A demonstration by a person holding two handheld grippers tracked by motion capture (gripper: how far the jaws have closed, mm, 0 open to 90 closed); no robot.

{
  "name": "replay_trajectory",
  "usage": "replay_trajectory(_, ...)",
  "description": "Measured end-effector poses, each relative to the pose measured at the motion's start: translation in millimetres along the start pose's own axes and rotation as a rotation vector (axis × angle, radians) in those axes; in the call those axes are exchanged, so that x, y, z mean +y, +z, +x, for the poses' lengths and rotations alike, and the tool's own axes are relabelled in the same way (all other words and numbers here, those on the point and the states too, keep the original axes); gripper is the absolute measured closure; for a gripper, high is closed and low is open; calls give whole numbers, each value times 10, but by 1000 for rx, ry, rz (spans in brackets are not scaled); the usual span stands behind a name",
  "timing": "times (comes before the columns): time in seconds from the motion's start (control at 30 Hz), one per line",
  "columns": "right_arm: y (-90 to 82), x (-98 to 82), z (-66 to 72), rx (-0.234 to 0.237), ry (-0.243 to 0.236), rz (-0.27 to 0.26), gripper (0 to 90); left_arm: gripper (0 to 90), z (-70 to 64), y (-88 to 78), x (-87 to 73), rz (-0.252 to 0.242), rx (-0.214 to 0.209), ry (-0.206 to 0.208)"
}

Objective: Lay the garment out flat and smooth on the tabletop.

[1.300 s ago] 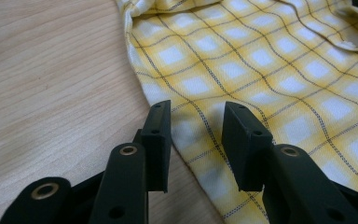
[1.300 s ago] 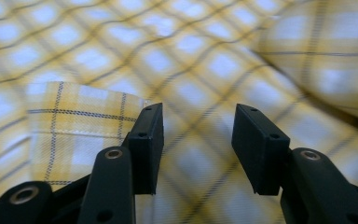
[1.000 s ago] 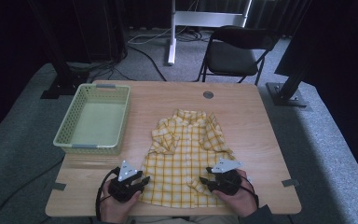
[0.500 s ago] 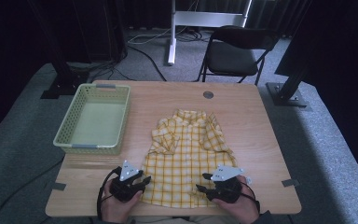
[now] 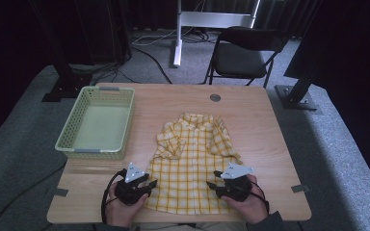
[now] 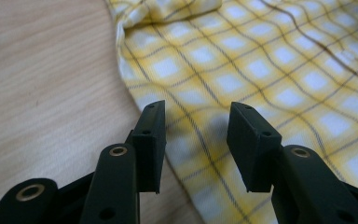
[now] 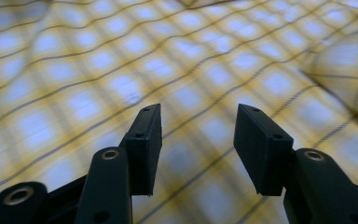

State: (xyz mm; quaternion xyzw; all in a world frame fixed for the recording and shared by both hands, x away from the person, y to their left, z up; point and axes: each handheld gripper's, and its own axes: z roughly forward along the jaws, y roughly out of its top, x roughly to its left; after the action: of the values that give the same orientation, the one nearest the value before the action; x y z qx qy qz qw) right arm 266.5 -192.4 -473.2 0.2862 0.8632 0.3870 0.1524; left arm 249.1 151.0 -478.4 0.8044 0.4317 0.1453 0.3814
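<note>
Inspection runs from the near table edge outward. At about seven o'clock on the table (image 5: 250, 120), the left gripper (image 5: 150, 185) sits low at the left hem corner of the yellow plaid shirt (image 5: 192, 163); its jaws stand apart and have just been opening, with the shirt's edge lying slack between them in the left gripper view, no pad pressing the cloth (image 6: 261, 70). At about five o'clock, the right gripper (image 5: 213, 185) rests over the right side of the hem, jaws likewise parted and clamping nothing; beneath them the right gripper view shows only flat fabric (image 7: 121, 60). Judged from this symmetry, both tools are stationed at the hem corners to take hold of the garment evenly, likely for a fold away from the person. The shirt itself lies spread at the table's centre, collar toward twelve o'clock, the left sleeve somewhat bunched. At ten o'clock stands a pale green basket (image 5: 121, 108), apart from the shirt, plausibly the intended receptacle. Beyond the table, at twelve to one o'clock, stands a folding chair (image 5: 243, 55).
</note>
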Motion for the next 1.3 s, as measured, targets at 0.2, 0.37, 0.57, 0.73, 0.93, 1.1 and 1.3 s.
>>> replay_trajectory(0.2,76,40,-191,-53,21,-6,509,560,1,31,99,11,-9,11)
replay_trajectory(0.37,144,63,-342,-94,44,-2,507,548,-5,51,250,-6,-13,23)
replay_trajectory(0.57,221,30,-398,-98,55,21,489,544,-39,110,480,-16,-16,48)
replay_trajectory(0.73,230,20,-428,-91,69,15,475,533,-37,191,659,-23,-22,53)
replay_trajectory(0.93,235,4,-466,-72,101,9,452,525,7,346,867,2,-24,56)
replay_trajectory(1.1,237,3,-473,-68,111,10,449,523,14,499,1019,21,-11,61)
replay_trajectory(1.3,238,2,-474,-68,110,9,446,509,26,741,1145,62,6,58)
